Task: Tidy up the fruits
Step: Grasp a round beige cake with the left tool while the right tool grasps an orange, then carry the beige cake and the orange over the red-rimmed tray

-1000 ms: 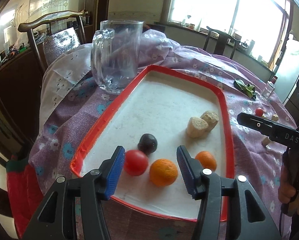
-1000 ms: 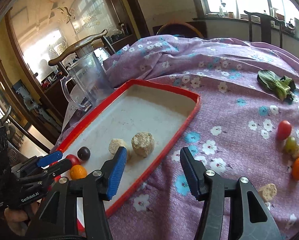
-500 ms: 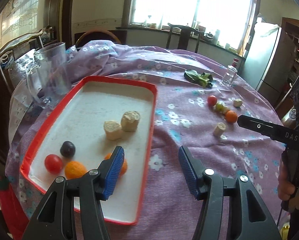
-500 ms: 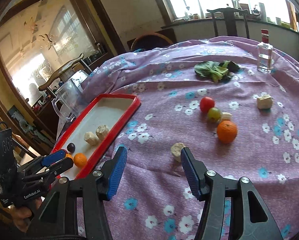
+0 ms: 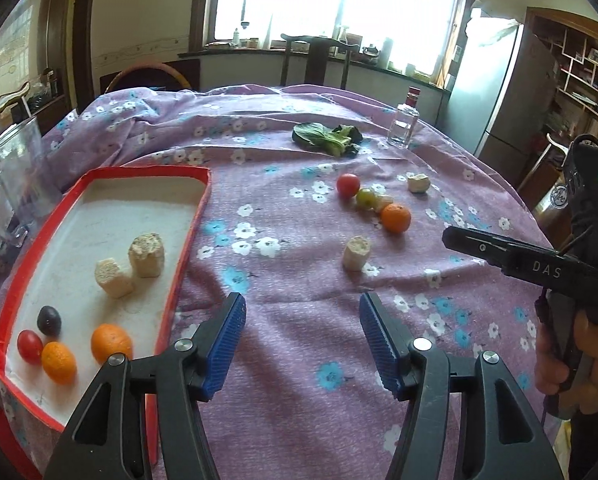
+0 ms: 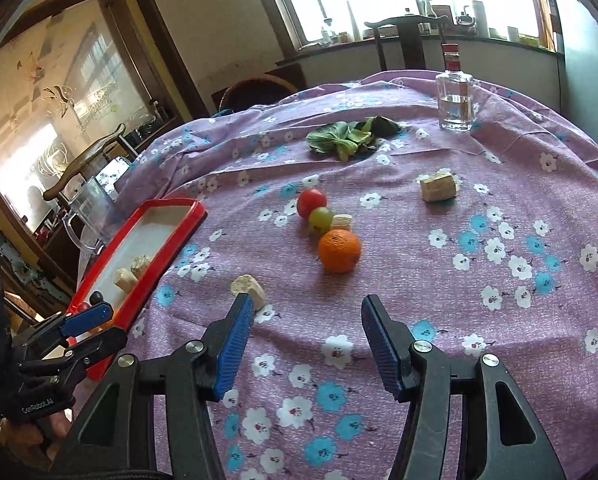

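Partly done: red tray (image 5: 187, 240) holds two oranges, tomato, dark plum; loose orange (image 6: 339, 250), tomato (image 6: 311, 203), green grape (image 6: 321, 217) on counter; left gripper (image 5: 302, 336) and right gripper (image 6: 307, 340) fingers wide, empty

Two round oranges (image 5: 111, 343), a red tomato (image 5: 29, 346) and a dark plum (image 5: 49, 320) are lying in the red-rimmed tray (image 5: 187, 236); another orange (image 5: 395, 218), tomato (image 5: 347, 185) and green grape (image 5: 366, 198) are sitting clustered on the bench's purple floral cloth (image 5: 299, 260).
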